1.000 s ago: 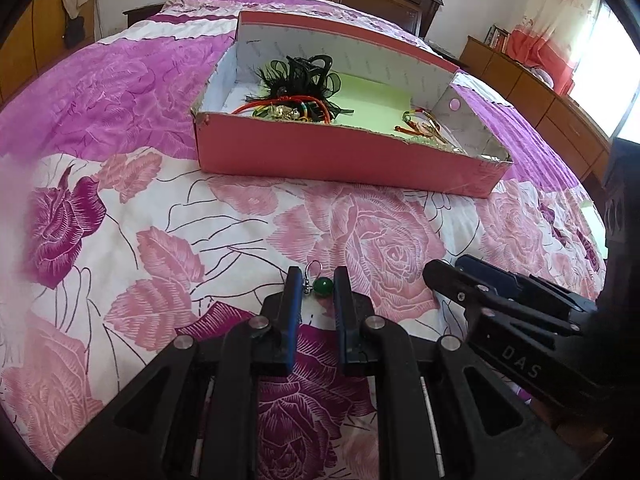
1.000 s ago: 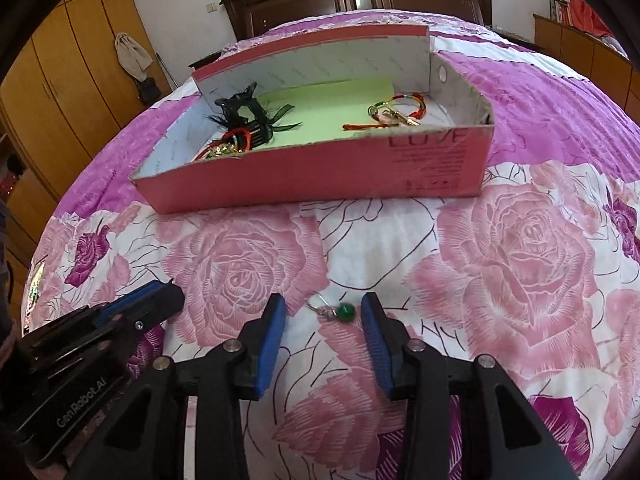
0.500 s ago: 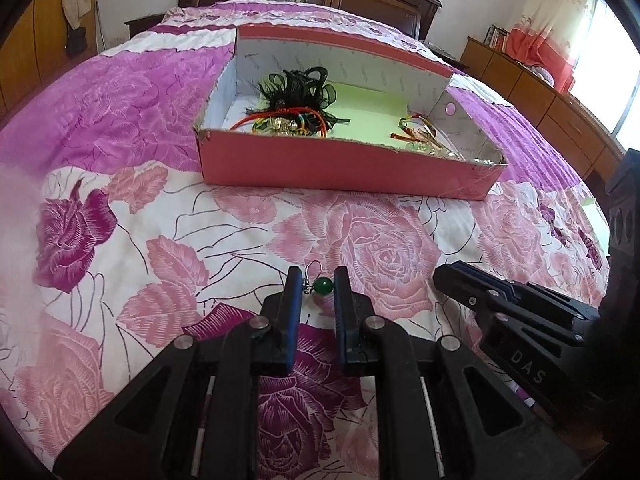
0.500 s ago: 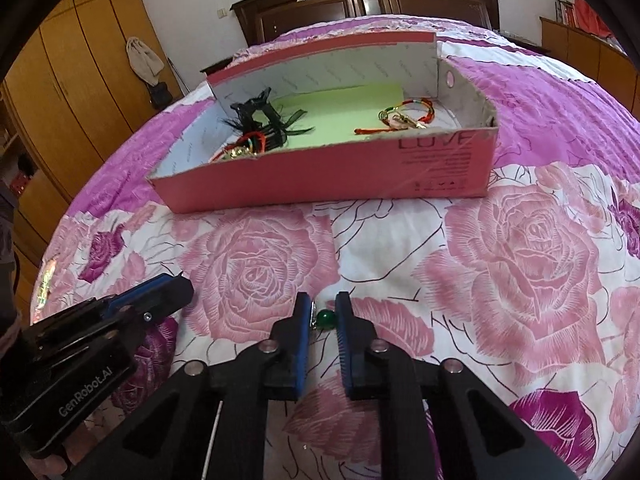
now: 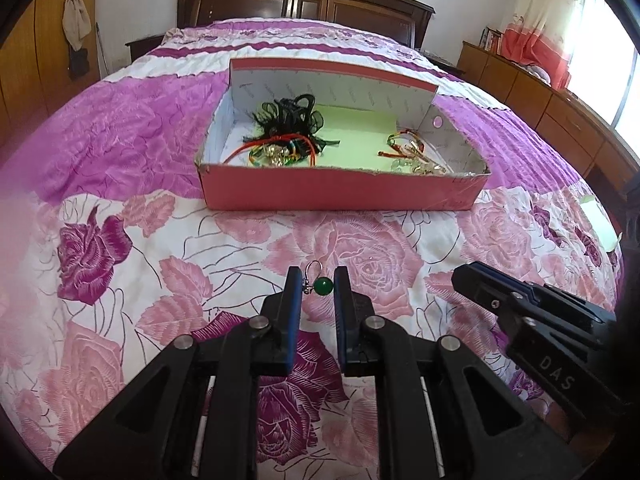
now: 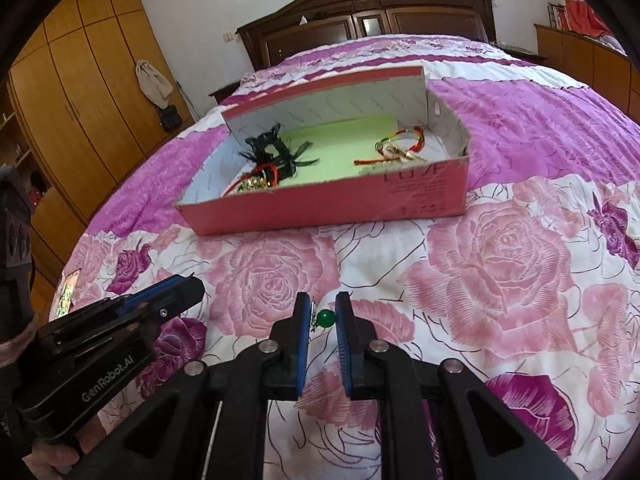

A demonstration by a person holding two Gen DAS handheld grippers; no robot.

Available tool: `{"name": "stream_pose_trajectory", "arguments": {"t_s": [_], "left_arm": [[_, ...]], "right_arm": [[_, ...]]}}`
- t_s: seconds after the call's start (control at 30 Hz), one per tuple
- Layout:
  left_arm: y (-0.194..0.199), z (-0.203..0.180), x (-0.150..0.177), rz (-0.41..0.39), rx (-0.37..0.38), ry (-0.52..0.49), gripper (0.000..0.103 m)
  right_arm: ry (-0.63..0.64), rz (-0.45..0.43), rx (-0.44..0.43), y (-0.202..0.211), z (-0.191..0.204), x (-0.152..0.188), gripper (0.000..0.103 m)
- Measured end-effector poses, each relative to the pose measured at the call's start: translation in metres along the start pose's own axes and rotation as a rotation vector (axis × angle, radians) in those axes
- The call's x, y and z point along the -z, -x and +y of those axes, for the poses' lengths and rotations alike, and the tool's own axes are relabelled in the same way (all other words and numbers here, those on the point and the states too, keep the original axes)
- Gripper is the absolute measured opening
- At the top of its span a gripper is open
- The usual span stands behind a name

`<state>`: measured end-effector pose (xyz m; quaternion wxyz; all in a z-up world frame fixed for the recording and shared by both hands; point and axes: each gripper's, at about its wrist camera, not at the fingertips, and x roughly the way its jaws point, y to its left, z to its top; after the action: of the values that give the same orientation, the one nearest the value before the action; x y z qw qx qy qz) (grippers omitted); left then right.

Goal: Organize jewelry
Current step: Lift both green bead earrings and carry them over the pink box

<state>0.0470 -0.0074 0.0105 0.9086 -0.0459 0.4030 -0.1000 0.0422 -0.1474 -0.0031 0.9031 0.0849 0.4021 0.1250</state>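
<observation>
A green-bead earring [image 5: 322,286] with a silver hook is pinched in my left gripper [image 5: 314,280], held above the rose-print bedspread. A second green-bead earring [image 6: 327,318] is pinched in my right gripper [image 6: 322,306], also lifted off the bed. The pink box [image 5: 340,190] lies ahead with a black ribbon piece [image 5: 294,114], red cord bracelets [image 5: 276,146] and gold pieces [image 5: 416,162] on green paper; it also shows in the right wrist view [image 6: 332,208]. Each gripper appears in the other's view, the right one [image 5: 464,276] and the left one [image 6: 192,286].
The bedspread [image 5: 120,264] runs to a dark wooden headboard [image 5: 304,4]. Wooden wardrobes [image 6: 76,92] stand left, a low cabinet [image 5: 552,108] stands right by the window. A green paper scrap [image 5: 600,224] lies at the bed's right edge.
My right gripper closed on its earring and lifted it off the bed. Both grippers rose, so the box interior shows more fully. The left gripper kept its earring.
</observation>
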Motion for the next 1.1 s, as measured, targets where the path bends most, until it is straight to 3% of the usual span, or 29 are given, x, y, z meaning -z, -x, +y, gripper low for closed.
{"name": "stream_pose_trajectory", "arguments": {"t_s": [0.57,1.1], "left_arm": [[0.03,-0.016,-0.033,-0.139,-0.012,-0.035,0.007],[0.018,-0.018,-0.066,-0.217,-0.021,-0.037,0.007]], "right_arm": [[0.016,-0.156,-0.023,0.038,-0.003,-0.02,0.014],[0.029,-0.267,-0.006,0.04,-0.012,-0.052,0.015]]}}
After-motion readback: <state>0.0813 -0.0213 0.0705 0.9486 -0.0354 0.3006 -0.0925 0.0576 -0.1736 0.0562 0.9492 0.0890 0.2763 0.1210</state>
